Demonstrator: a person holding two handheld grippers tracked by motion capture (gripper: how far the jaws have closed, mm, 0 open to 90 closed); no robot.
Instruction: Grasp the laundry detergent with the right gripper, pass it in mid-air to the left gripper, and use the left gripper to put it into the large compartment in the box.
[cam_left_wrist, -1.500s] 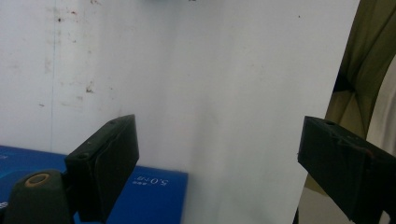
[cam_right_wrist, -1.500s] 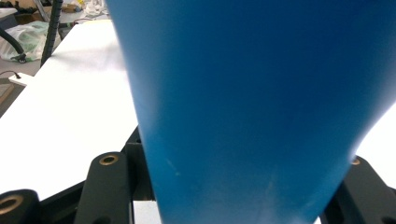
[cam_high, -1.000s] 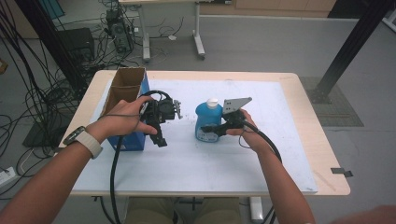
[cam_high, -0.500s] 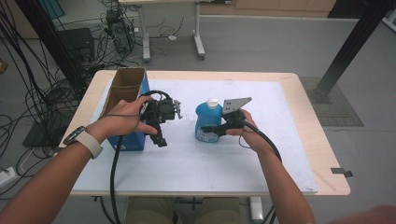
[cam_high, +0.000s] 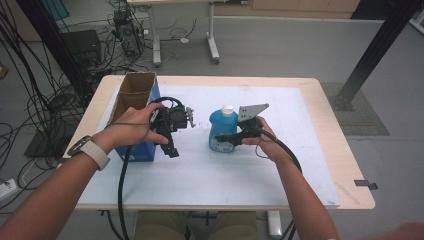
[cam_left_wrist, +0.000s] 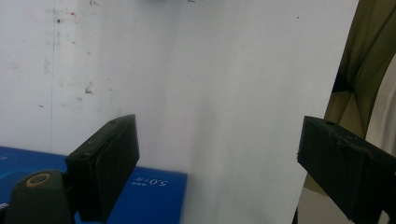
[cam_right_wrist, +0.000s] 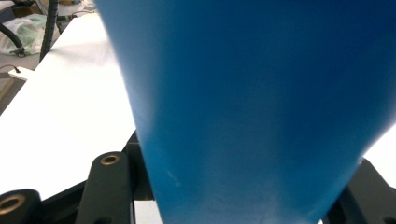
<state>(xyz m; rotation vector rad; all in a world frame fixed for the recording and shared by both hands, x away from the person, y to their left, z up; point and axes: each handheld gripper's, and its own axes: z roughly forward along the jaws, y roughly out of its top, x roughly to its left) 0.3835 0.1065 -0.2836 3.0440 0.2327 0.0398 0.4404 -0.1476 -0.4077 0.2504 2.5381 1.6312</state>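
- Two things matter on the white surface (cam_high: 200, 180): an open cardboard box (cam_high: 136, 100) with blue sides at the left, and a blue bottle (cam_high: 222, 131) with a white cap standing upright near the middle
- Box first, being the biggest: it stands open-topped, just beside the left gripper (cam_high: 172, 135), and looks the likely place for the bottle to go
- Bottle next: the right gripper (cam_high: 231, 137) is clamped on its lower body from the right side, its blue wall (cam_right_wrist: 252, 102) close up between the jaws in the right gripper view
- Left gripper: jaws spread wide with nothing between them, held over the surface (cam_left_wrist: 210, 84) by the box's blue edge (cam_left_wrist: 149, 196)
- Step in hand, as I judge it: the grasp is made and the bottle is not yet lifted
- Next move calls for a straight lift with a firm squeeze, keeping the bottle upright, then carrying it left, clear over the box rim
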